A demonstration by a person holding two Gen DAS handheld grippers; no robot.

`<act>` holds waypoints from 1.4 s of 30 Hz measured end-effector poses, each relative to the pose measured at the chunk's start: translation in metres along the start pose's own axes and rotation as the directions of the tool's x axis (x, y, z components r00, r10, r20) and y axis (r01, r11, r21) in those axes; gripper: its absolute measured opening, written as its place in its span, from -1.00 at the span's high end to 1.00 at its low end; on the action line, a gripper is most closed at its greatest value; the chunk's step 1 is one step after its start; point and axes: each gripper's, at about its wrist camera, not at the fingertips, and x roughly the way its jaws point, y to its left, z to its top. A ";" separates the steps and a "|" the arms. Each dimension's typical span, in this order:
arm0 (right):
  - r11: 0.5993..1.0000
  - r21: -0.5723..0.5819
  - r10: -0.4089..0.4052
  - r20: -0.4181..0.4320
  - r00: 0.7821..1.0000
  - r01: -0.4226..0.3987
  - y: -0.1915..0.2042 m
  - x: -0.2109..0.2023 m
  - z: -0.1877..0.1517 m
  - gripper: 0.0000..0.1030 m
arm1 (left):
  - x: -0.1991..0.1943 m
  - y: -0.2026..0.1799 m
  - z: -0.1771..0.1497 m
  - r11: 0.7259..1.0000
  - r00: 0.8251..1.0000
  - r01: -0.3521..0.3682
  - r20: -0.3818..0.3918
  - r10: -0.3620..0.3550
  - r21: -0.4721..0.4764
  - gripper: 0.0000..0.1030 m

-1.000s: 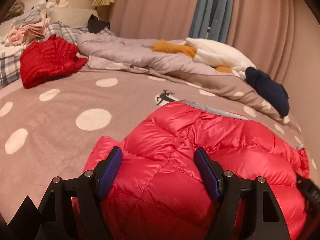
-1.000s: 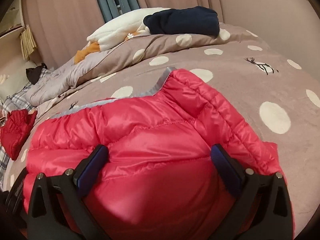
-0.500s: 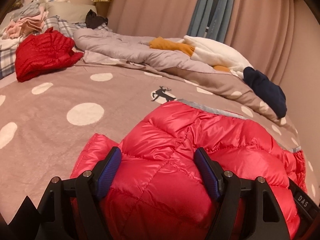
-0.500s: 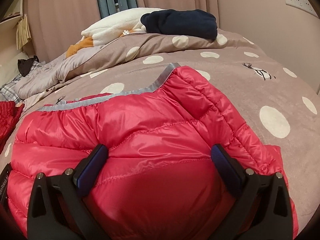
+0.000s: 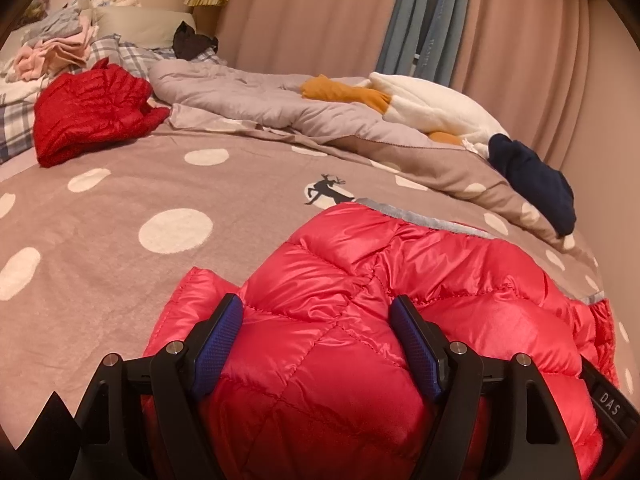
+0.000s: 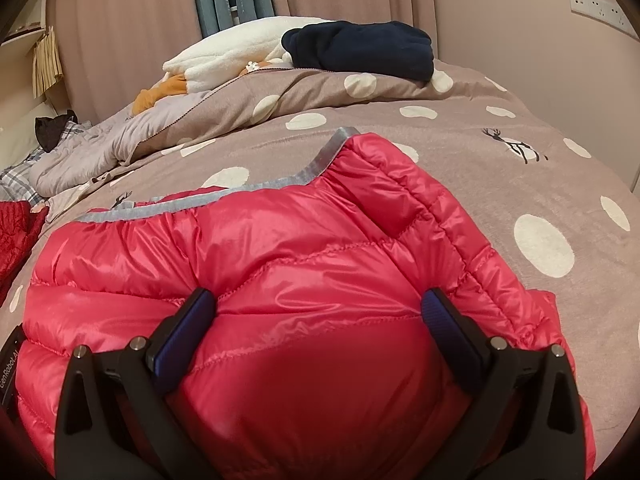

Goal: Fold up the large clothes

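Observation:
A shiny red puffer jacket (image 5: 384,280) with a grey trimmed edge lies folded on the dotted brown bedspread (image 5: 120,200). My left gripper (image 5: 316,316) is open, its blue-padded fingers straddling the jacket's near left part. In the right wrist view the same jacket (image 6: 304,240) fills the foreground, and my right gripper (image 6: 320,308) is open wide over its near right part. Neither gripper pinches the fabric.
A darker red quilted garment (image 5: 88,108) lies at the far left by plaid pillows (image 5: 16,132). A rumpled grey duvet (image 5: 260,100), a white and orange garment (image 5: 424,100) and a navy garment (image 5: 536,180) lie along the far side. Curtains (image 5: 320,12) hang behind.
Both views have shifted slightly as the grippers move a little over the jacket. Both grippers stay open and the jacket lies still.

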 end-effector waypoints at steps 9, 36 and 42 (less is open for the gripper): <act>1.000 0.000 0.001 0.003 1.000 -0.001 -0.001 -0.002 -0.001 -1.00 | -0.005 -0.004 -0.001 0.999 0.999 -0.040 0.017 0.040 0.014 -0.52; 0.999 0.003 -0.045 0.009 0.999 0.045 -0.003 -0.023 -0.003 -1.00 | -0.064 0.085 0.007 0.897 0.997 -0.036 -0.079 0.001 -0.441 -0.82; 0.999 0.008 -0.043 0.032 0.999 0.043 -0.004 -0.054 -0.006 -1.00 | -0.085 0.102 0.013 0.924 0.998 -0.054 -0.004 0.057 -0.378 -0.82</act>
